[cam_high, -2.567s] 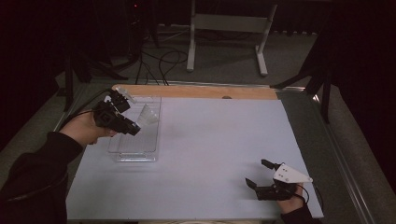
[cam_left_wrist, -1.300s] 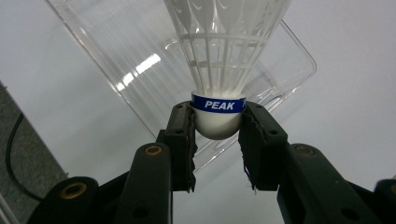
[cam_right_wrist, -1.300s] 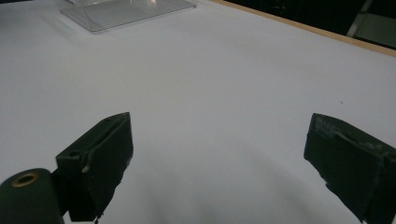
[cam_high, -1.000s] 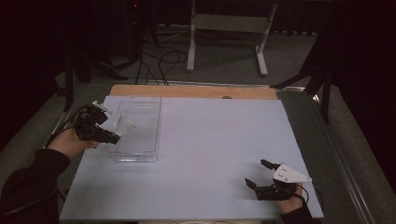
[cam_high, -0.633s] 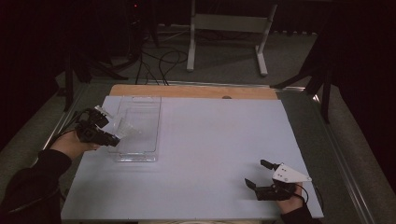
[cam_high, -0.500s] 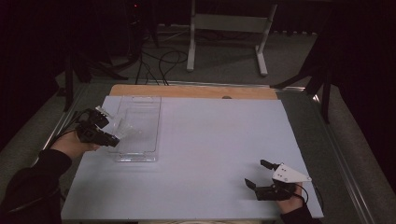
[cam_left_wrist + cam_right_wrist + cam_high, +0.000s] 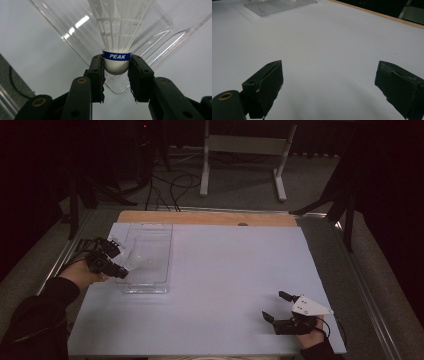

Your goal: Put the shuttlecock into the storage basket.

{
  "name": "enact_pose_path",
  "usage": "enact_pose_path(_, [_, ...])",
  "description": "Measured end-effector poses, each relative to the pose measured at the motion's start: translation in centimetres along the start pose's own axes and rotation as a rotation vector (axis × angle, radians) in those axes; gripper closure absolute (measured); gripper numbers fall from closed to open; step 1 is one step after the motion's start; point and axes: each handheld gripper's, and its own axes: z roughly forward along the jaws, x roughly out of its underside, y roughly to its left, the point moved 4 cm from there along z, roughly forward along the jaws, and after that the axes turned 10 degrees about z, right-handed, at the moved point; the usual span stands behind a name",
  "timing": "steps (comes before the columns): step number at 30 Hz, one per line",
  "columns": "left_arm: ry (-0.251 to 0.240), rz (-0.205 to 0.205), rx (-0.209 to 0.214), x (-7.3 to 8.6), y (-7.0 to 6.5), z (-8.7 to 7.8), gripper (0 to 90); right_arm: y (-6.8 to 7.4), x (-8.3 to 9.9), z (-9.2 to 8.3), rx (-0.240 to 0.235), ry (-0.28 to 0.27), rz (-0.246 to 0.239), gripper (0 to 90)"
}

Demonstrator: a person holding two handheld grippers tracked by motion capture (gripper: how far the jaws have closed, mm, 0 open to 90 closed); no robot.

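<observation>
White tabletop (image 7: 220, 270); left claw (image 7: 115, 72) pinching white shuttlecock (image 7: 117, 37), blue PEAK band; right claw (image 7: 329, 87) spread.

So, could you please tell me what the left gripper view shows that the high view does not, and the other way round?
Left gripper view alone: the blue band reading PEAK on the shuttlecock, whose white cork base sits clamped between the left tool pads. High view alone: the right tool resting open on the white table, plus the wooden strip at the far edge. Shared: the left tool, the shuttlecock and the clear plastic tray.
</observation>
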Motion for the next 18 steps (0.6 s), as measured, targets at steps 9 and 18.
enact_pose_path(9, [0.059, -0.017, -0.002, -0.69, -0.1, 0.24, 66.0, -0.03, 0.0, -0.03, 0.0, 0.001, 0.002, 8.4])
enact_pose_path(18, [0.075, -0.013, 0.002, -0.86, -0.39, -0.18, 56.6, -0.06, -0.04, -0.05, 0.002, -0.005, -0.003, 8.4])
